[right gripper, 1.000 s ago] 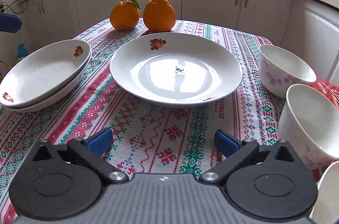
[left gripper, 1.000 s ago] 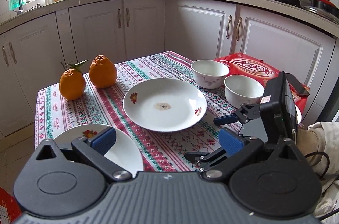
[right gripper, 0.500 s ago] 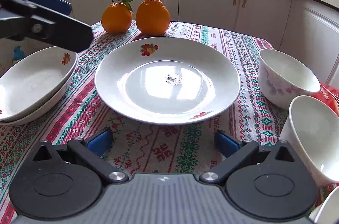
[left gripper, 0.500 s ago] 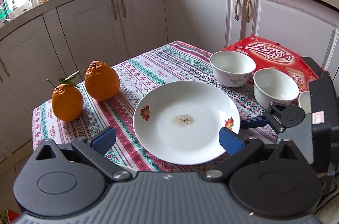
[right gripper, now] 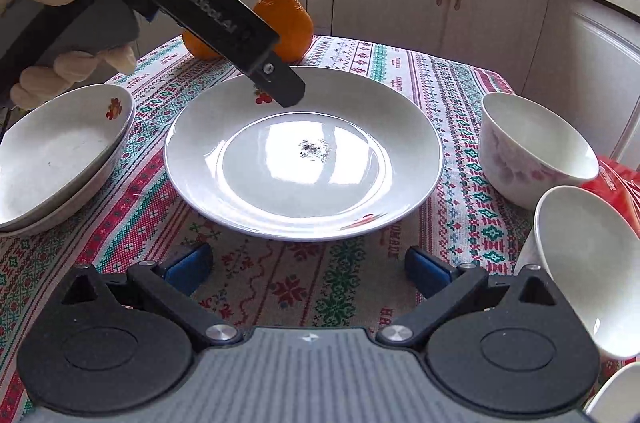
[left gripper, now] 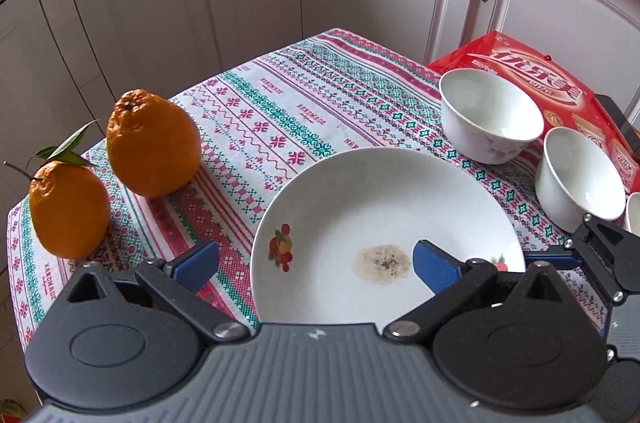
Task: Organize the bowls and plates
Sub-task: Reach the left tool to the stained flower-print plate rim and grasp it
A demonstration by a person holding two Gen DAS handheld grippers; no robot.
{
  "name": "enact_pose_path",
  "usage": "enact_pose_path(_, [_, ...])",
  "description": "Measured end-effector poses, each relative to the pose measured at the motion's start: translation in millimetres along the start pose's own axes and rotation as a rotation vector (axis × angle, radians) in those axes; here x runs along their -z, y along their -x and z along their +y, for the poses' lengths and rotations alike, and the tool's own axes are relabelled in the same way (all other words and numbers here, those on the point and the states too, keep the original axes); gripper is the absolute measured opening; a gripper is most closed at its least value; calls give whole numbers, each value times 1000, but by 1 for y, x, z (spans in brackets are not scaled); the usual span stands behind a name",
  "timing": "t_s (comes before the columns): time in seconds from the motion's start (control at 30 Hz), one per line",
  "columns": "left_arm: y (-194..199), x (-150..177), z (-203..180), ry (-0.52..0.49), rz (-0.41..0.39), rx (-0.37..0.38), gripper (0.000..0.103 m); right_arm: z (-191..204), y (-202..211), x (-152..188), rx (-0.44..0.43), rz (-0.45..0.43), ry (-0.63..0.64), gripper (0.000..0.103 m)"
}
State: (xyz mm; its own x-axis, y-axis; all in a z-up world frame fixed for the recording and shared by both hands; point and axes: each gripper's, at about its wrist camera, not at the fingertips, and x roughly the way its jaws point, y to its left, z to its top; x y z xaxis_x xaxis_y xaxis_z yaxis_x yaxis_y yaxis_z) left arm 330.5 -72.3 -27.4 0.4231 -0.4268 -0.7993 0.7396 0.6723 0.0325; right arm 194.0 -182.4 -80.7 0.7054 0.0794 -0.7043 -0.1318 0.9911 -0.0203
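Two stacked: we see a pair of shallow white ceramic plates with a red flower print (right gripper: 60, 159) nested at the table's left edge; that part looks done.
Loose plate: one wide round white ceramic plate with small fruit decals and a speckled stain in its middle (right gripper: 304, 159) sits alone mid-table on the red-green patterned tablecloth (right gripper: 280, 287). We judge it goes onto the stack next.
Bowls: two white ceramic bowls (left gripper: 490, 115) (left gripper: 578, 177) stand side by side on the right, not nested; a third white rim shows at the frame edge, too cropped to identify.
Left gripper (left gripper: 316, 263): jaws spread wide, holding nothing, hovering over the loose plate's left rim, one pad above the cloth, one above the plate.
Right gripper (right gripper: 308, 265): jaws spread, holding nothing, over cloth just short of the plate's near rim.
Clutter: two oranges (left gripper: 152, 143) behind the plate; red snack packet (left gripper: 532, 79) behind the bowls.
Progress: we'd call it early; one plate and the bowls left.
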Motion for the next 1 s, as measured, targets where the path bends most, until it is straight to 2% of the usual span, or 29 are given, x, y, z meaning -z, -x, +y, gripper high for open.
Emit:
enact_pose_path(0.13, [-17, -8, 2, -22, 36, 28, 102, 2, -2, -3, 16, -5, 17, 103])
enact_pose_path(0.43, [-38, -20, 18, -21, 99, 93, 99, -2, -8, -8, -18, -10, 23, 101])
enact_pose_path(0.57, [-46, -23, 19, -46, 142, 118, 84, -3, -11, -10, -32, -15, 16, 99])
enact_pose_path(0.63, [-50, -25, 19, -59, 155, 121, 83, -4, -11, -10, -38, -16, 12, 99])
enact_pose_path(0.7, [-53, -27, 20, -64, 161, 130, 77, -5, -12, -11, -37, -19, 9, 98])
enact_pose_path(1.0, [-61, -37, 20, -79, 189, 178, 67, -5, -10, -11, -65, -24, 33, 92])
